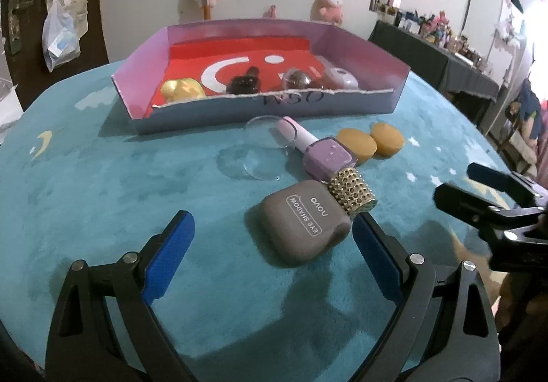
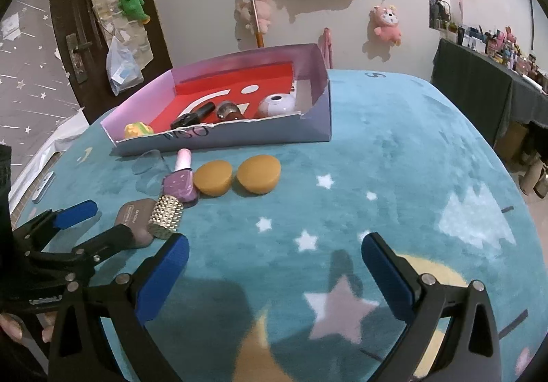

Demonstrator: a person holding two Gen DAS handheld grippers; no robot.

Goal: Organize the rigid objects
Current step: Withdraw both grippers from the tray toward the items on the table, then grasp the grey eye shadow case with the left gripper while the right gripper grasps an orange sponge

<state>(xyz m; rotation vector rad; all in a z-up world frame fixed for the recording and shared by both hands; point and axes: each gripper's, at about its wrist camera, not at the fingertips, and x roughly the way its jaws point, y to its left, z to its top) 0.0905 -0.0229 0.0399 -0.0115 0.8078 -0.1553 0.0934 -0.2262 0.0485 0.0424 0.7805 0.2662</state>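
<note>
While the left tongs (image 1: 270, 238) hang low over the teal worktop (image 1: 102, 183) with their 2 blue pads spread wide, a grey eye shadow case (image 1: 304, 223) lies between them, nearer the right pad, and neither pad presses on it. The right tongs (image 2: 274, 258) are also spread apart, with nothing but the star-patterned cover between their pads. They sit just right of the left tongs, whose black arms reach in at the left of the right wrist view.

A gold studded cylinder (image 1: 351, 192) lies against the far right corner of the case. Touching it beyond is a purple nail polish bottle (image 1: 322, 152) on its side, its pale pink cap pointing toward the box. To the left of the bottle lie 2 clear round lids (image 1: 260, 149), one overlapping the other. To its right sit 2 tan round pieces (image 2: 236, 176), side by side.

Farther back stands a shallow lilac box (image 1: 363, 50) with a red lining. Inside it, along the near wall, are a gold lump (image 1: 181, 89), a dark bottle (image 1: 245, 80), a clear ball (image 1: 296, 79) and a pale rounded object (image 2: 276, 103).
</note>
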